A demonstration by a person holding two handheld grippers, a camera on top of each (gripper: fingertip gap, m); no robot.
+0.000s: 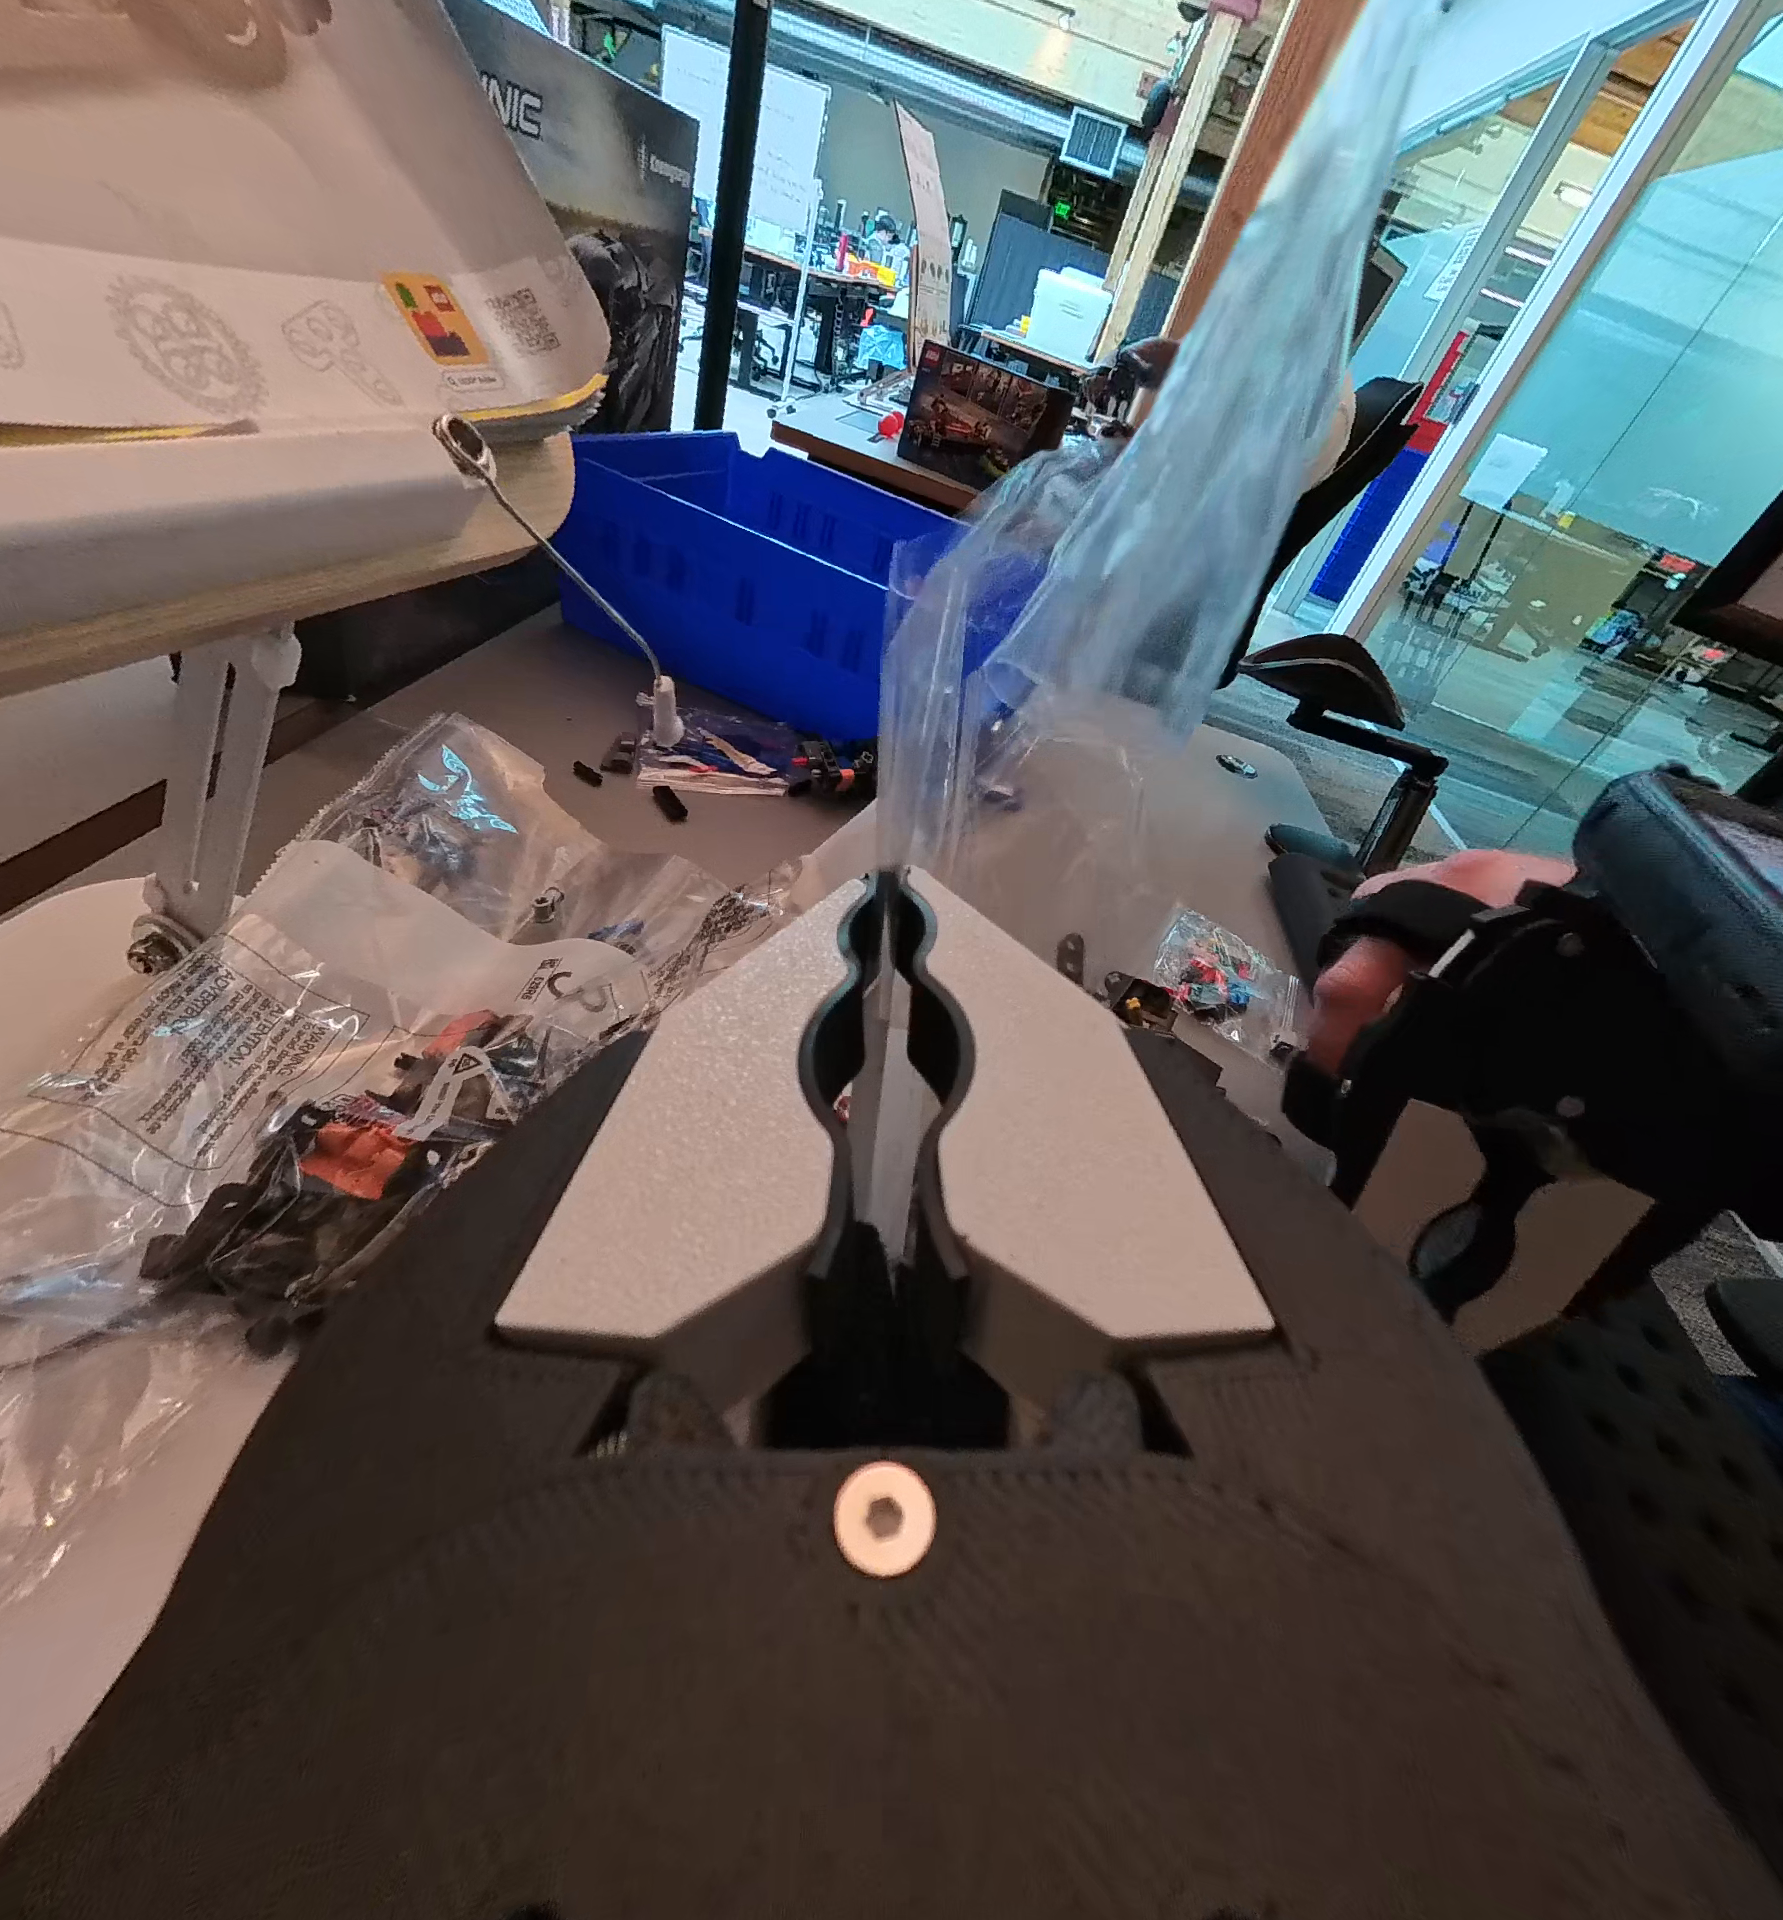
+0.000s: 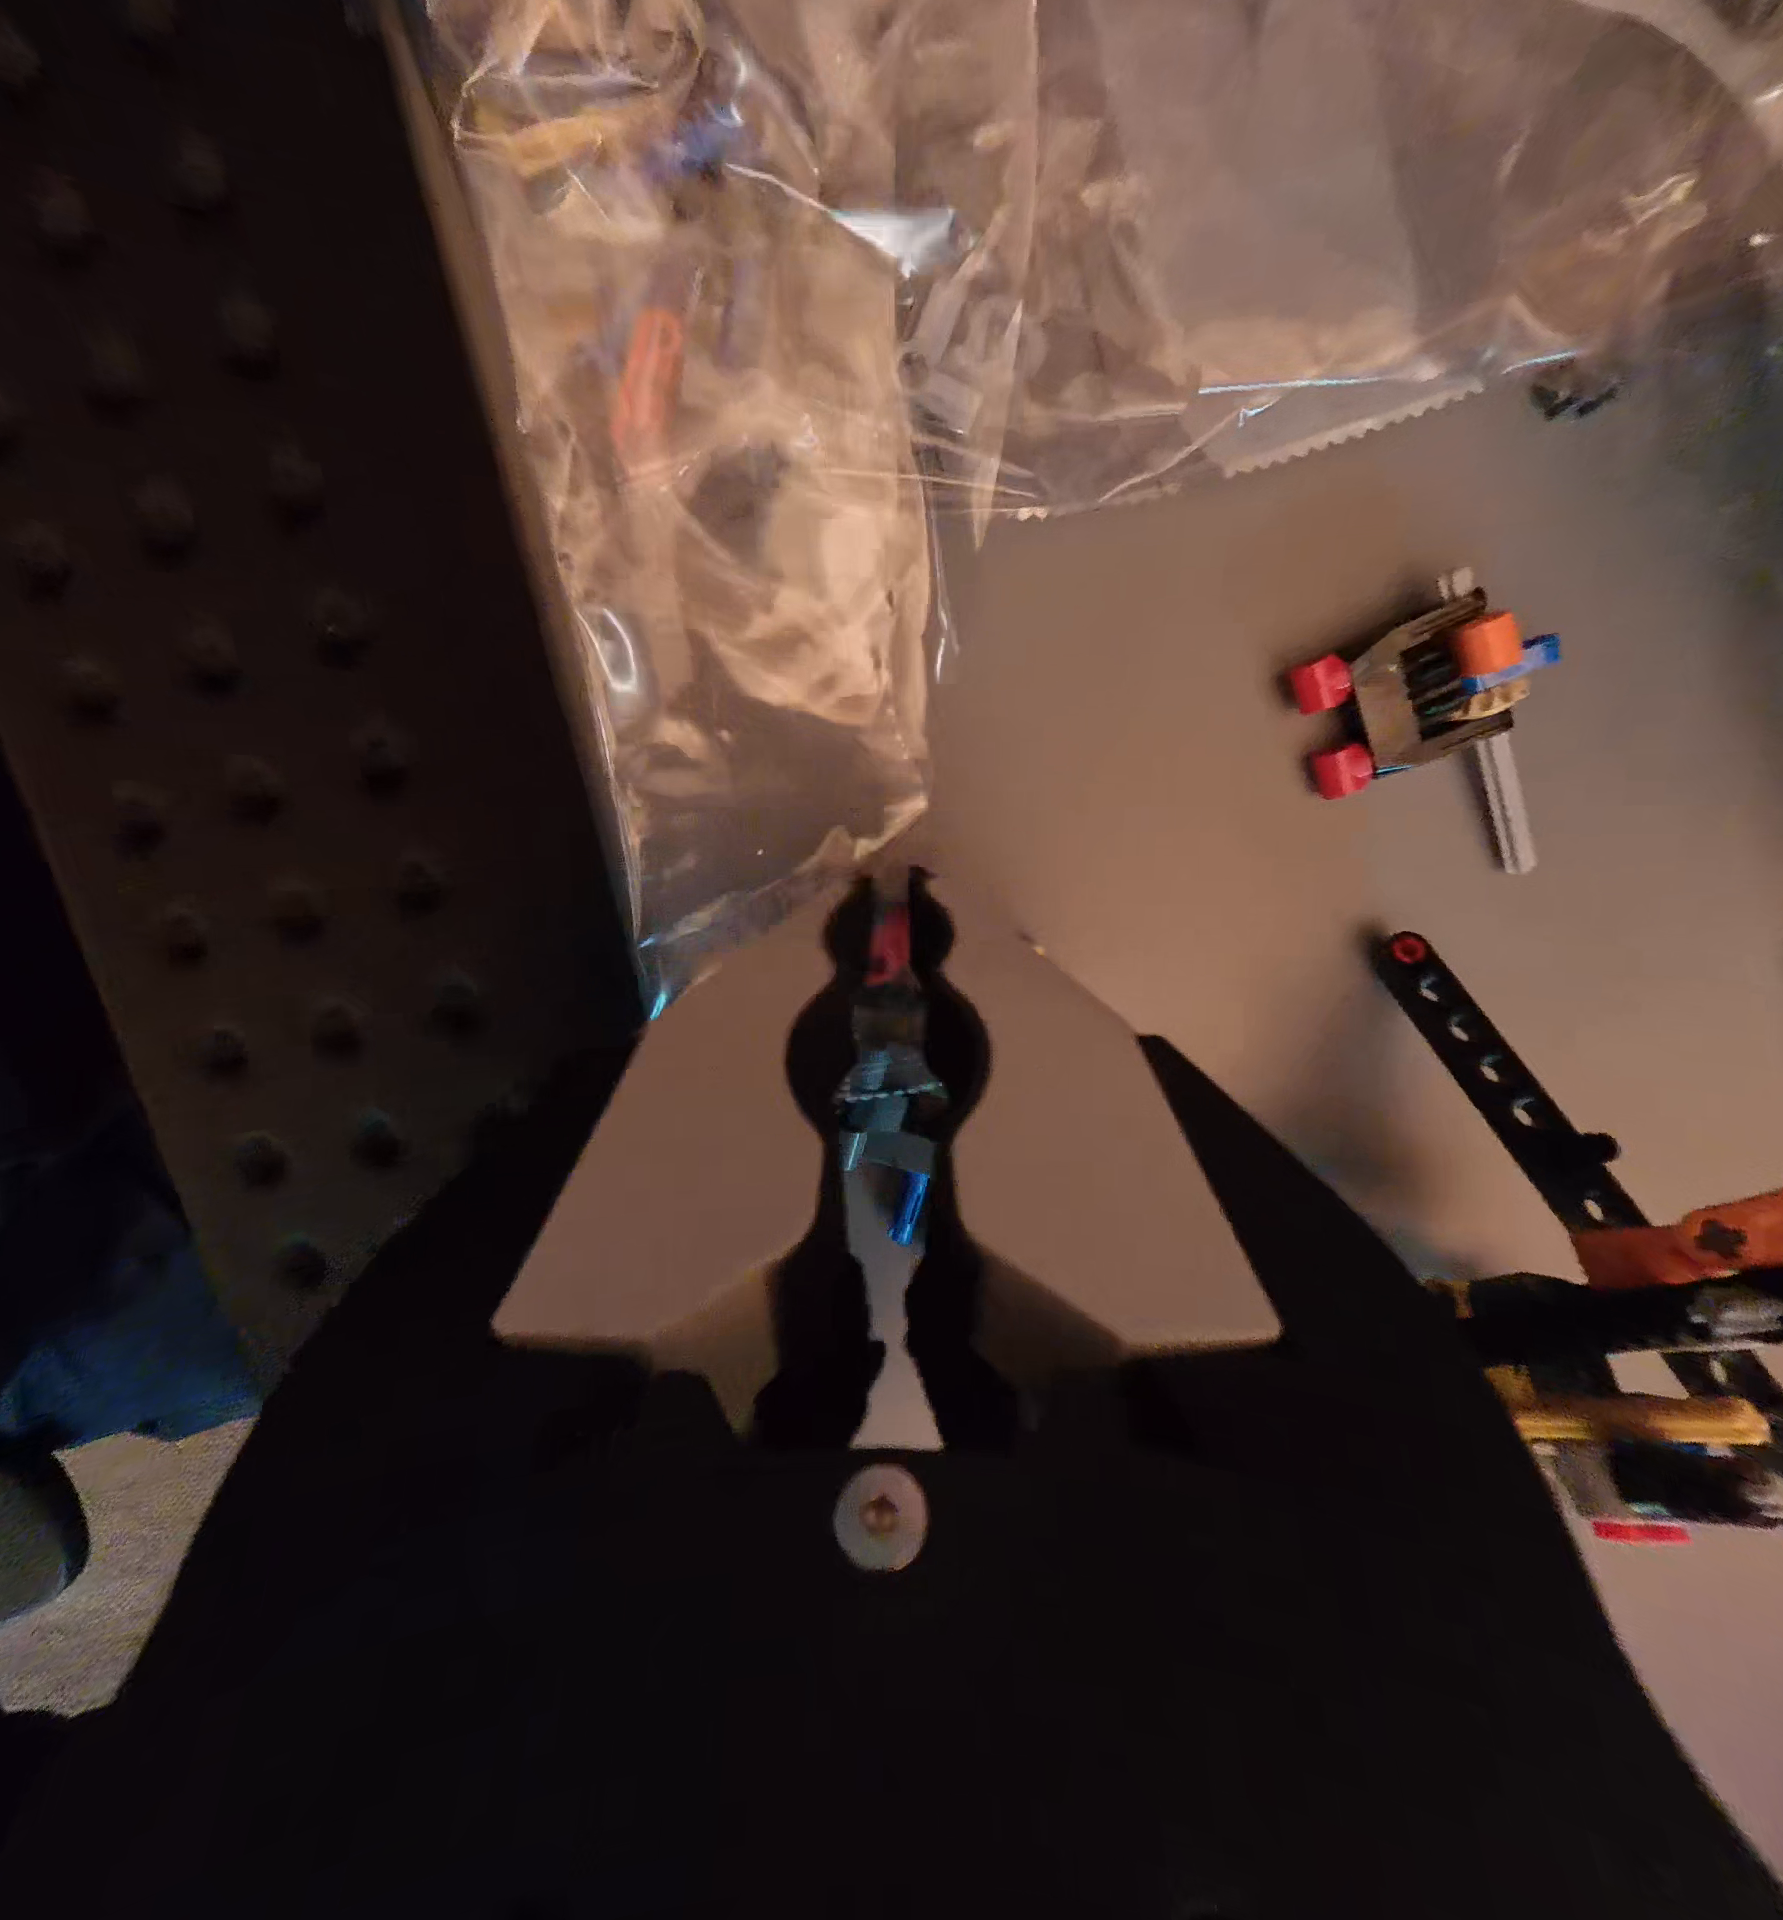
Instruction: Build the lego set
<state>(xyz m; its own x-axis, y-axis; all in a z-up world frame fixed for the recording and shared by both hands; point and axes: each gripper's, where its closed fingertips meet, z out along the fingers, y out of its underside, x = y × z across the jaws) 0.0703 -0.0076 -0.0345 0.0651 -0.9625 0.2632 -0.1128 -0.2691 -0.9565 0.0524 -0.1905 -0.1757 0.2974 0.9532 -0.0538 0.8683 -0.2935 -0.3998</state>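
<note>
My left gripper (image 1: 892, 883) is shut on the edge of a clear plastic bag (image 1: 1157, 540) and holds it up above the table; the bag rises to the upper right. My right gripper (image 2: 892, 894) is shut on a small lego assembly (image 2: 892, 1039) of red, grey and blue parts, held over the grey table (image 2: 1126, 831). The right gripper also shows in the left wrist view (image 1: 1489, 1039), with a hand on it, low at the right. A small build with red and orange parts (image 2: 1417, 696), a black beam (image 2: 1489, 1060) and a larger build (image 2: 1645, 1351) lie on the table.
Bags of lego parts (image 1: 295, 1039) lie at the left, and more bags (image 2: 814, 364) lie ahead of the right gripper. A booklet on a white stand (image 1: 222, 343) overhangs the left. A blue bin (image 1: 741, 561) stands behind. A dark studded surface (image 2: 191, 623) is at the left. The grippers' ends are close to 25 cm from one another.
</note>
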